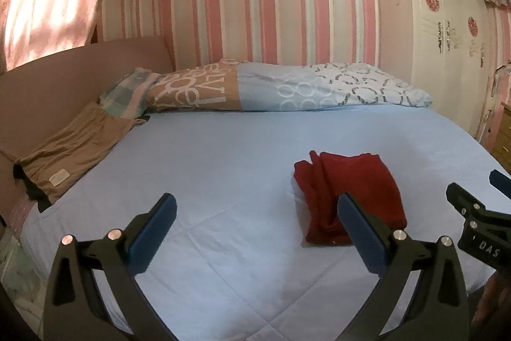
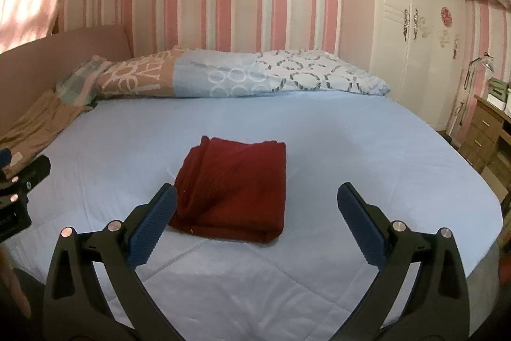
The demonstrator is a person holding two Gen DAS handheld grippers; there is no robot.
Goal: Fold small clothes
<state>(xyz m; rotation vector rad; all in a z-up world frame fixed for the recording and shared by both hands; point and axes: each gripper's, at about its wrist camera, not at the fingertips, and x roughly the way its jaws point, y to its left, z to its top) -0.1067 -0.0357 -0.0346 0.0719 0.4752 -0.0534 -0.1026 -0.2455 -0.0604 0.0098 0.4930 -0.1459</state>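
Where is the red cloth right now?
The folded red cloth lies on the blue bedsheet, near the middle of the bed in the right wrist view, just ahead of the open right claw.

Folded garment near the bed's front edge, bedding along the far edge.

The folded garment (image 2: pixel 234 190) lies on the bed (image 2: pixel 367 155), toward its front edge, alone mid-mattress. A rolled duvet (image 2: pixel 242 75) runs along the far edge, a pillow (image 2: pixel 80 79) at its left end. A flat cloth (image 1: pixel 73 146) lies at the left edge. A wardrobe (image 2: pixel 415 37) stands beyond the far right corner.
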